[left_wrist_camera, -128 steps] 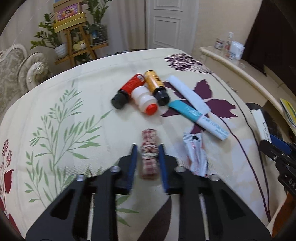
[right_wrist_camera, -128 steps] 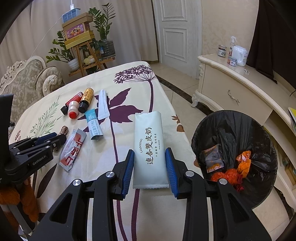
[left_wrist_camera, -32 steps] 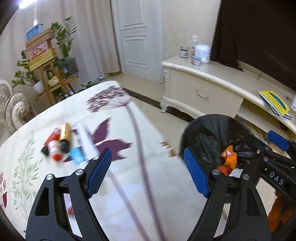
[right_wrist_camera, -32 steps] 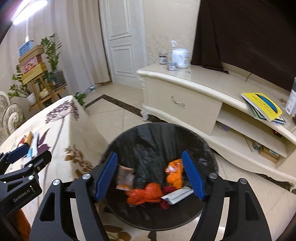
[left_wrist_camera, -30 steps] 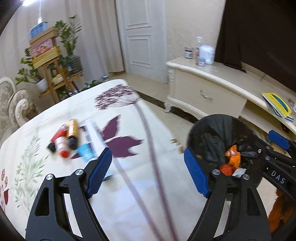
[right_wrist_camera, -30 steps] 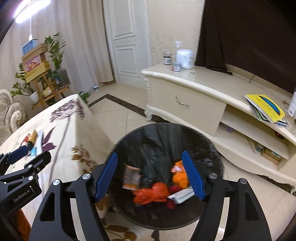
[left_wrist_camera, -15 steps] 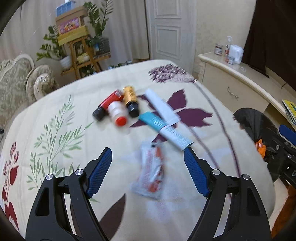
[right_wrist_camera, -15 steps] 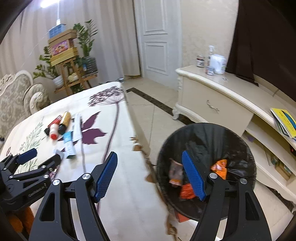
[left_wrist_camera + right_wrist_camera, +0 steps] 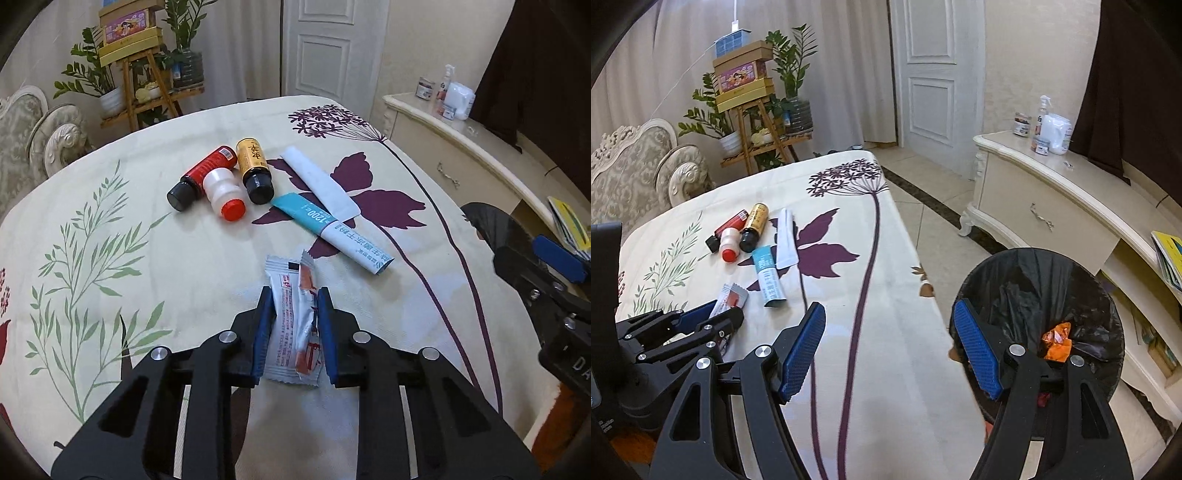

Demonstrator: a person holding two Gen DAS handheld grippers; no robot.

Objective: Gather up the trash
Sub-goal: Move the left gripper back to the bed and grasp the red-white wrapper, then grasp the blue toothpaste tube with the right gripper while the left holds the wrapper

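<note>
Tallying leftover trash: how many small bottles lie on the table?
3, clustered at the table's far left: red bottle, white bottle with red cap and gold bottle. None seems hidden.

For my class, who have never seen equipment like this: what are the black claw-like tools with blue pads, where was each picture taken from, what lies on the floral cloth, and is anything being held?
A person holds a two-finger gripper in each hand; a camera on each looks along its fingers.

In the left view, the left gripper is closing its blue-padded fingers on a crinkled silver and red wrapper lying on the cream floral tablecloth.

In the right view, the right gripper is open and empty, between the table edge and a black-lined waste bin already holding orange wrappers.

Still on the cloth: a red bottle, a gold bottle, a small white bottle with a red cap, a teal and white tube and a white sachet.
</note>
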